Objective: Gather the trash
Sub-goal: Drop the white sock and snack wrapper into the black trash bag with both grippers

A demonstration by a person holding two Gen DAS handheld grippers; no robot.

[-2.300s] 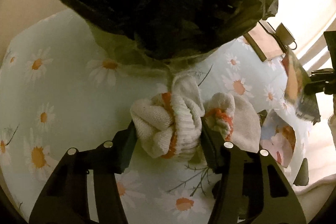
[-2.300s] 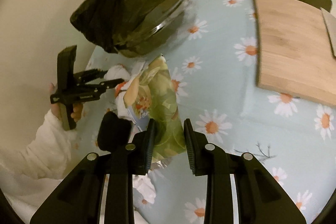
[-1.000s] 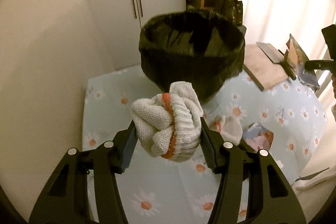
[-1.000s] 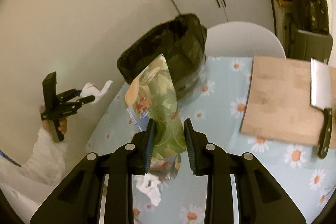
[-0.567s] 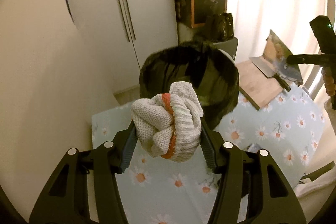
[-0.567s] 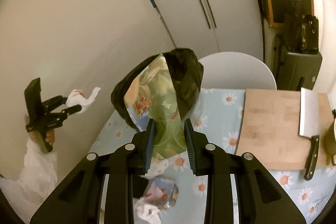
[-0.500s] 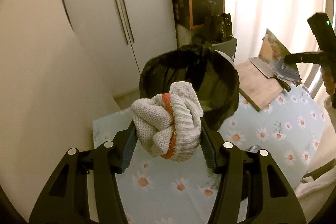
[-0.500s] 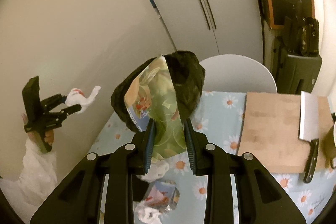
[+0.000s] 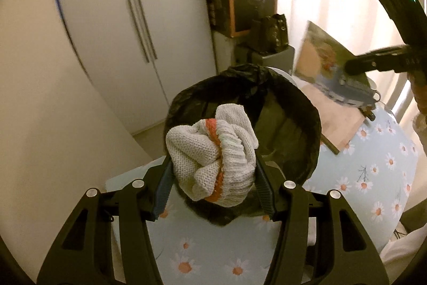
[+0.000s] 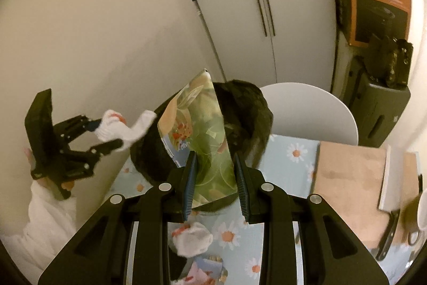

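Both pieces of trash are now hanging in the air at the bin point(image 9: 241, 119), where 2.3 seconds ago they were down on the bench point(image 9: 373, 178). That leaves, I would say, only the drop for these two.

On the left, the left gripper point(image 9: 213, 170) is clenching the balled glove point(image 9: 210, 148) between its pads and holding it just short of the bin's near rim, a little above the black liner. Half a second ago the bin sat smaller and further off in this view, so the gripper is closing in on it.

To the right of the bin, the right gripper point(image 10: 214, 179) is gripping the wrapper point(image 10: 202, 130) by its lower end, the sheet standing upright in front of the bin's mouth. Compared with a second ago the bin is filling more of that view too.

Below the bin on the bench, a second glove point(image 10: 192, 238) and another wrapper point(image 10: 205, 271) are lying untouched, so the collecting is not finished. The board point(image 10: 349, 178) and the knife point(image 10: 387, 239) are sitting right of the bin, out of the way.
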